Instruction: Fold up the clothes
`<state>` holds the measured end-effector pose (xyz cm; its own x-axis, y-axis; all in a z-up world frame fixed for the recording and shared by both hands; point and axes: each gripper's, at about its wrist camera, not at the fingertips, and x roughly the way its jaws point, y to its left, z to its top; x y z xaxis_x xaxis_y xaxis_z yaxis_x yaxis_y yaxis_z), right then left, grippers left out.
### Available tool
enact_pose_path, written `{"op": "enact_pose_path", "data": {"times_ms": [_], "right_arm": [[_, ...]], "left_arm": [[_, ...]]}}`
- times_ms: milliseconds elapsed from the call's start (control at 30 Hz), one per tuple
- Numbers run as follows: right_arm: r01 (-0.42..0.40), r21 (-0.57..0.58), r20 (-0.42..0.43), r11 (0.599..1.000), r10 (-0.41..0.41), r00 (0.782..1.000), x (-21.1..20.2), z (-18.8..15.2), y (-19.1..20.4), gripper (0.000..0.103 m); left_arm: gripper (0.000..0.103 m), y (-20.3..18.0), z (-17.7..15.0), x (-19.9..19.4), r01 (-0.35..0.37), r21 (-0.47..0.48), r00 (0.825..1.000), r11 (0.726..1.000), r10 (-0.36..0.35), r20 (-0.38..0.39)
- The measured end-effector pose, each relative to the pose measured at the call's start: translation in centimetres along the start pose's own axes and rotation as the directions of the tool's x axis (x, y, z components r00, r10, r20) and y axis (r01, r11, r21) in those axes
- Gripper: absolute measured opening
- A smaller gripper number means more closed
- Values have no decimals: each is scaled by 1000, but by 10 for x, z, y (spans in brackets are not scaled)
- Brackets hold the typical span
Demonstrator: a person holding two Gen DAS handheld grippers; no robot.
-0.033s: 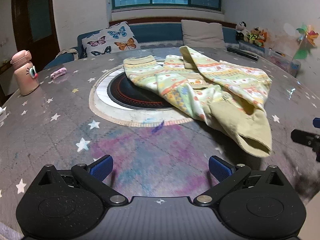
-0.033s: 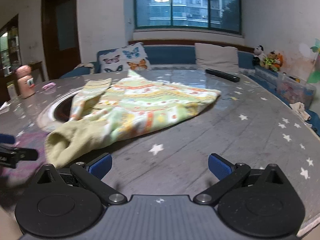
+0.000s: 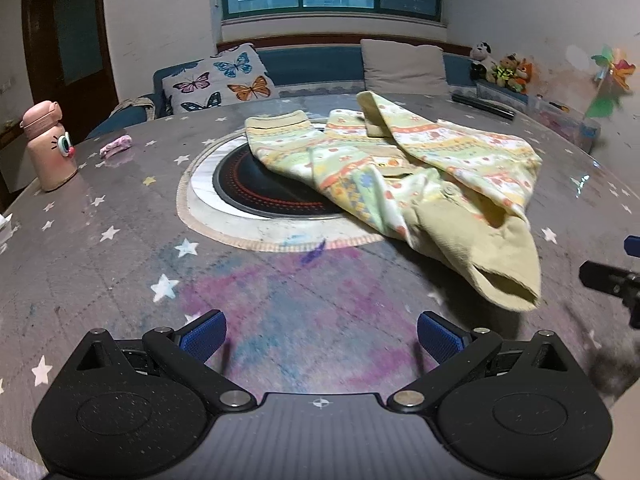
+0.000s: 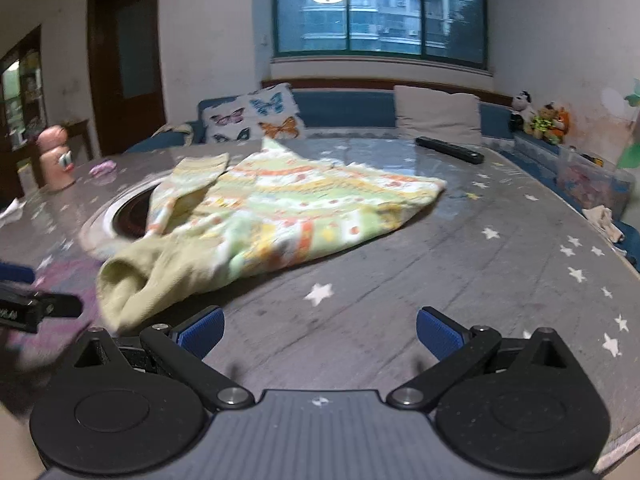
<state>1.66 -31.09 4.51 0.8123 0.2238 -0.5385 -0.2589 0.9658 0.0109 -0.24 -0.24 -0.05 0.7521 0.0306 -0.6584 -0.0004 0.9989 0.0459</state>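
A patterned yellow-green garment (image 3: 408,168) with plain tan cuffs lies crumpled on the round table (image 3: 120,248), partly over the dark round hotplate (image 3: 256,188). One tan sleeve cuff (image 3: 504,276) points toward me. My left gripper (image 3: 322,338) is open and empty, low over the table, short of the garment. My right gripper (image 4: 320,334) is open and empty; the garment (image 4: 288,216) lies ahead and left, its cuff (image 4: 124,292) just beyond the left fingertip (image 4: 200,330). Each gripper shows at the edge of the other view: the right gripper (image 3: 616,280) and the left gripper (image 4: 36,306).
A pink bottle (image 3: 48,148) and a small pink item (image 3: 116,146) stand at the far left. A black remote (image 4: 448,150) lies at the far right. A sofa with a butterfly cushion (image 3: 224,80), plush toys (image 3: 500,68) and a plastic box (image 4: 592,184) lie beyond the table.
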Motion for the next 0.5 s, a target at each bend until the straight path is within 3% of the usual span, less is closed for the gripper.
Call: {"op": "enact_pose_path", "data": {"times_ms": [500], "right_arm": [[-29, -43, -68, 999, 26, 997, -6, -19, 37, 103]], "left_arm": [[103, -13, -13, -10, 23, 26, 1000, 999, -23, -19]]}}
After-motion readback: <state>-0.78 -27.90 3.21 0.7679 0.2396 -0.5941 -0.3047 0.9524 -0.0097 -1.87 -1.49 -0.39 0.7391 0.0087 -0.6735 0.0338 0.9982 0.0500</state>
